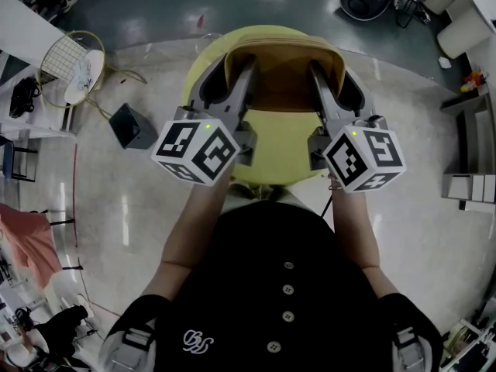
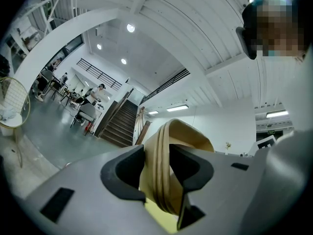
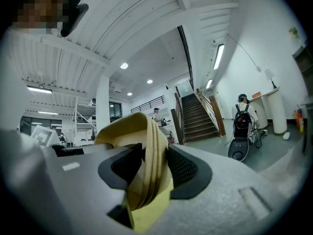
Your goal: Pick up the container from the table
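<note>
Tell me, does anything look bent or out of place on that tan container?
Nothing is spilled or broken. The container sits over the yellow table, and its thin rim looks squeezed where the left gripper and right gripper clamp it in their jaws, so the sides seem to bow slightly.

Count: ones and twos, plus four buttons

One tan container (image 1: 284,76); one round yellow table (image 1: 277,161); two grippers, the left gripper (image 1: 246,67) and the right gripper (image 1: 316,70); two marker cubes (image 1: 195,150), one per gripper; one black box (image 1: 133,126) and one round wire basket (image 1: 71,68) on the floor; one staircase (image 3: 198,116); four buttons (image 1: 288,266) on the person's dark top.
</note>
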Demonstrator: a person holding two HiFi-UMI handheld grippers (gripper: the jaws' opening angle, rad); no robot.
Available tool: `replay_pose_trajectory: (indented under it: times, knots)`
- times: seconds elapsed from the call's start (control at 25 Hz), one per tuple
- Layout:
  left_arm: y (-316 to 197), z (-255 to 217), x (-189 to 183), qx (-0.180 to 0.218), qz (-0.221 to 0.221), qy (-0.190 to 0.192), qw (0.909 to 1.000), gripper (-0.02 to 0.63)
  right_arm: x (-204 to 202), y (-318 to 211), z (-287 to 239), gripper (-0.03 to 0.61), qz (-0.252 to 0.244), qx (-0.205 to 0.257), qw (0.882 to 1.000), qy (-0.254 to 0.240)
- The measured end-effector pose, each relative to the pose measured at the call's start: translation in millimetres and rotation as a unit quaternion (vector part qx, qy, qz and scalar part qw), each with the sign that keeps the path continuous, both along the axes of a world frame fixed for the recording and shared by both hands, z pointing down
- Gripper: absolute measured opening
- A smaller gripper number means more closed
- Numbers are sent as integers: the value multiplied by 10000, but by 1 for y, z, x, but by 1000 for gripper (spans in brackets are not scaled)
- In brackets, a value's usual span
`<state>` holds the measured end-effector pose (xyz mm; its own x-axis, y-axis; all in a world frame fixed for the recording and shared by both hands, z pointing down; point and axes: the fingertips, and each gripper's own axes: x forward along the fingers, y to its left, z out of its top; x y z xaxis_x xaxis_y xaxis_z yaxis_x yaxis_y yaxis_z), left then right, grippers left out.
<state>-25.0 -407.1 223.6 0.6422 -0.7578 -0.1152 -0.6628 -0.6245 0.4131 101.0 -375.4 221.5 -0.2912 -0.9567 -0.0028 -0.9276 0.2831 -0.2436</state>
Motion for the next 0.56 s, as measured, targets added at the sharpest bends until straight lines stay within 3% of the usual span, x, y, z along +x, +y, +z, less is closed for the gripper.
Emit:
replay_pose_trajectory:
  times: [0.56]
  knots:
    - [1, 7, 3, -85, 6, 1, 10000, 161, 3, 0, 6, 160, 9, -61, 10000, 55]
